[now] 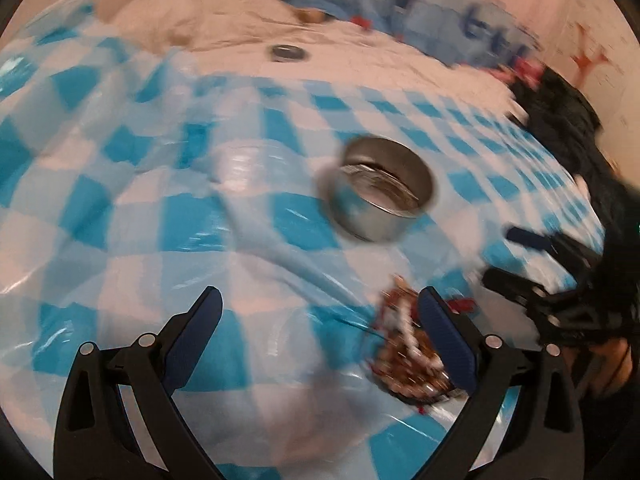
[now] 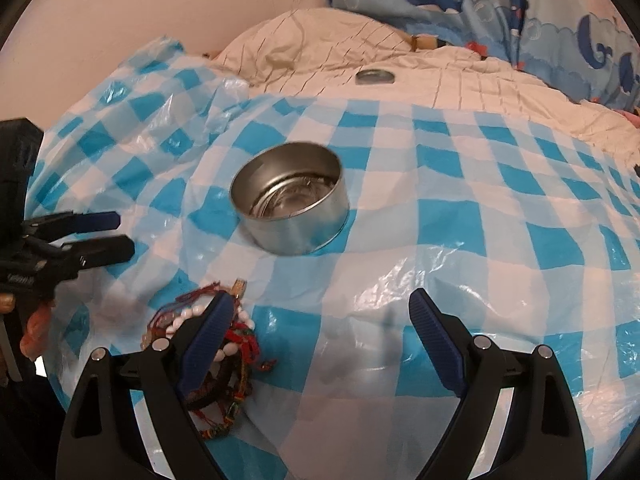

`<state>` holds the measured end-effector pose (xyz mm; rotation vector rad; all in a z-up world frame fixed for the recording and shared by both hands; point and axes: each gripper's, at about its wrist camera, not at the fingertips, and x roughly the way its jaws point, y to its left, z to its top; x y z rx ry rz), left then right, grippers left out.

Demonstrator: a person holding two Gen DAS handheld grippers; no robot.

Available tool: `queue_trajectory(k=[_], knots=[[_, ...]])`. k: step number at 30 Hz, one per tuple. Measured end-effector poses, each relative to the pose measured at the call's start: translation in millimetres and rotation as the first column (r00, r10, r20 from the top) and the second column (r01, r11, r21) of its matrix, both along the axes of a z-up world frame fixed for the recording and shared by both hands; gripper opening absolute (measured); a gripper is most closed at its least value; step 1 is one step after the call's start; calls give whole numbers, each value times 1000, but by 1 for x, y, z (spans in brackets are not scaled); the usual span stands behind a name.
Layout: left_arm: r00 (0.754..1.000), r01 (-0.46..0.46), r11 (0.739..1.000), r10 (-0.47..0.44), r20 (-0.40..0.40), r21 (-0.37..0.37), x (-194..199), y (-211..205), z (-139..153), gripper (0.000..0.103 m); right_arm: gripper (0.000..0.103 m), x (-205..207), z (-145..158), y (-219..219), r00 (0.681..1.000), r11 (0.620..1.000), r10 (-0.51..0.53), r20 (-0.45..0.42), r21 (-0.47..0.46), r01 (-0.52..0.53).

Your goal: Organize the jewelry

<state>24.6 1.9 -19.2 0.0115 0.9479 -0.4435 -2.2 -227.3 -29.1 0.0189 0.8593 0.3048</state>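
— So, how far along are we looking?

— Barely started, I'd judge. I'm seeing the round metal tin (image 2: 290,198) sitting on the blue-checked plastic sheet (image 2: 480,208) over the bed, and it's looking empty apart from its ribbed bottom. The pile of bracelets (image 2: 236,344), white beads and red and dark cords tangled together, is lying on the sheet nearer to me than the tin, well apart from it. A lid-like metal disc (image 2: 375,77) is resting farther back on the cream bedding (image 2: 320,48). So every piece is waiting to be sorted, if the tin is where it's going.

— And where are your tools sitting?

— I'm holding the right hand-held gripper (image 2: 320,312) above the sheet with its jaws wide apart and nothing between them; the pile is lying under and around its left finger (image 2: 208,340), not in the gap. The left hand-held gripper (image 1: 318,308) is blurred in its own view, jaws also spread and empty, with the bracelets just beside its right finger (image 1: 444,336).

— Contact with the jewelry?

— I'm not able to tell from either view whether a finger is touching the pile.
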Motion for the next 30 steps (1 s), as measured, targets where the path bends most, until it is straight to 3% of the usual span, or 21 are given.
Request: queue_trajectory(k=[5,8,11,13,17,20,22,25,30], knots=[[985,169,983,-170,12,71,-19,-44,-12,94,86,1,1,-3,999,996,-28,17,-80,29],[983,184,981,-183,-17,66,-18,-55,-20,94,86,5,6,-20,996,995,-80,25,-50,81],[984,157,988,-156,-80,2,-12,-53,-30,94,86,7,9,-32,994,994,-110,19,-10,110],[982,123,990,-131,-135,-63,-6,-48,-37,82,86,8,9,-34,994,994,-112,8,15,111],[973,63,983,-99,-209,-170,3,-39,-45,76,86,8,11,-28,996,996,-92,10,5,92],[964,40,972,-98,-247,-230,7,-36,-49,62,86,8,10,-27,996,996,-91,9,6,91],[957,29,968,-99,-271,-250,8,-34,-53,33,86,8,10,-27,996,996,-94,7,6,94],[959,14,968,-85,-272,-252,9,-29,-52,12,86,8,10,-25,997,997,-82,-1,12,82],[967,-1,953,-76,-243,-302,10,-19,-40,2,86,9,0,-11,998,999,14,-64,37,-12]])
